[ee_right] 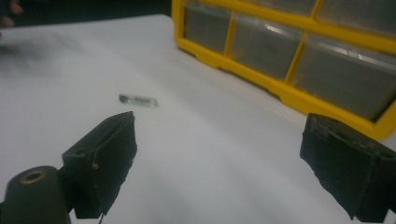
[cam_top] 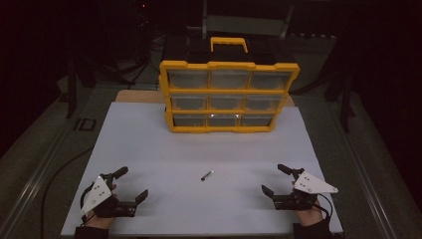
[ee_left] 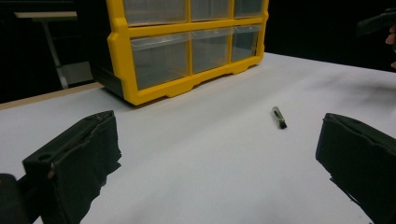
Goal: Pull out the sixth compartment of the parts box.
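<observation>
One small cylindrical object (cam_top: pixel 207 175), pale with a dark tip, lies flat on the white surface (cam_top: pixel 149 139), about midway between the two grippers and well apart from each. In the high view it rests at a slant, its dark end pointing toward the person's left. In the left gripper view the small cylindrical object (ee_left: pixel 279 116) sits ahead of the jaws and toward the right one; in the right gripper view the object (ee_right: pixel 137 100) lies ahead and above the left jaw, slightly blurred.

The left gripper (cam_top: pixel 128 185), held in the person's left hand (cam_top: pixel 102 201) at the near left corner of the surface, has its jaws spread wide and holds nothing. The right gripper (cam_top: pixel 276 178), held in the right hand (cam_top: pixel 308 209) at the near right, likewise stands with jaws wide apart and empty. Each carries a grey three-cornered plate on top.

Farther back, at the far middle of the surface, stands a yellow organiser (cam_top: pixel 228 94) with three rows of three clear drawers and a yellow handle on top. The organiser is upright, its drawer fronts facing the person, all drawers shut. The room around the surface is dark.
</observation>
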`<control>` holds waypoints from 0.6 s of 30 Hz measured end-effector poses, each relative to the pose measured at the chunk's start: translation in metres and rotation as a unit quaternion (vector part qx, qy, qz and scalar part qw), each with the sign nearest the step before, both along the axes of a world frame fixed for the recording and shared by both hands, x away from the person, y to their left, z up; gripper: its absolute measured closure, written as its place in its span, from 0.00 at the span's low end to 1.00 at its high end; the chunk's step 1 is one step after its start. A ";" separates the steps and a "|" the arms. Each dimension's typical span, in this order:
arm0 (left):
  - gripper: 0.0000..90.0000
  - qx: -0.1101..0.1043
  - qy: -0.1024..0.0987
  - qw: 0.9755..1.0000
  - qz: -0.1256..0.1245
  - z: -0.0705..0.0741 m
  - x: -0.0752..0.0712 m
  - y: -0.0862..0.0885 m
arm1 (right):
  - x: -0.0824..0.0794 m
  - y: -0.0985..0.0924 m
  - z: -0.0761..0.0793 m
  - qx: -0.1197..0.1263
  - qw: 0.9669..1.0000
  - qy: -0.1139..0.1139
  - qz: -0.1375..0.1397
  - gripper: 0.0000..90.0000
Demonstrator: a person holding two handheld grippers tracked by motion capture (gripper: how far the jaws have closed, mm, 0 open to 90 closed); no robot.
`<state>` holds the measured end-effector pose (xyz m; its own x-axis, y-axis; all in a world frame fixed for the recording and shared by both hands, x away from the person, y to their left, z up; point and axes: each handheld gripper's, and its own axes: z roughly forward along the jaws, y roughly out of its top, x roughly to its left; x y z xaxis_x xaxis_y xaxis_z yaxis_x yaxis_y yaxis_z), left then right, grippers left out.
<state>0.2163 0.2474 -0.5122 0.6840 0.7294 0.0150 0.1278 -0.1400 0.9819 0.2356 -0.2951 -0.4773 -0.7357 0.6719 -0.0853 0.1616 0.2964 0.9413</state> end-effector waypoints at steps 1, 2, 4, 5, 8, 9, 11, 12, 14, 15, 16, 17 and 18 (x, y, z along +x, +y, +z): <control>0.00 0.000 0.000 1.000 0.000 0.000 0.000 0.000 | -0.001 0.001 0.003 -0.003 1.000 -0.004 0.001 0.12; 0.00 -0.001 0.000 1.000 0.000 0.000 0.000 0.000 | -0.001 0.002 0.005 -0.007 1.000 -0.009 0.002 0.12; 0.00 -0.002 0.000 1.000 0.001 0.000 0.000 0.000 | -0.001 0.003 0.010 -0.016 1.000 -0.016 0.005 0.12; 0.00 -0.004 0.000 1.000 0.001 0.000 0.000 0.000 | -0.001 0.004 0.013 -0.025 0.999 -0.020 0.005 0.12; 0.00 -0.004 -0.001 1.000 0.001 0.001 -0.001 0.000 | -0.002 0.006 0.020 -0.034 0.999 -0.026 0.012 0.12; 0.00 -0.004 -0.001 1.000 0.001 0.001 0.000 0.000 | -0.002 0.006 0.022 -0.037 0.999 -0.030 0.014 0.12; 0.00 -0.003 0.000 1.000 0.001 0.001 0.000 0.000 | -0.002 0.007 0.024 -0.041 0.999 -0.030 0.016 0.12; 0.00 -0.002 -0.001 1.000 0.000 0.000 0.000 -0.001 | -0.002 0.008 0.029 -0.048 0.998 -0.033 0.020 0.12; 0.00 -0.002 -0.001 1.000 0.000 0.000 0.000 -0.001 | -0.002 0.009 0.032 -0.051 0.998 -0.036 0.021 0.12; 0.00 -0.002 0.000 1.000 0.000 0.000 0.000 -0.001 | -0.001 0.009 0.038 -0.048 0.998 -0.040 0.024 0.11; 0.00 -0.003 -0.001 1.000 0.000 0.000 0.000 -0.001 | 0.000 0.010 0.041 -0.048 0.998 -0.044 0.025 0.11; 0.00 -0.003 0.000 1.000 0.001 0.001 0.000 -0.001 | 0.000 0.010 0.045 -0.050 0.997 -0.048 0.025 0.11; 0.00 -0.002 -0.001 1.000 0.001 0.000 0.000 -0.001 | 0.001 0.010 0.048 -0.051 0.997 -0.054 0.025 0.11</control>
<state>0.2161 0.2466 -0.5117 0.6824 0.7309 0.0132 0.1263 -0.1356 0.9827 0.2368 -0.2848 -0.4292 -0.7505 0.6190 -0.2317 0.0445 0.3971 0.9167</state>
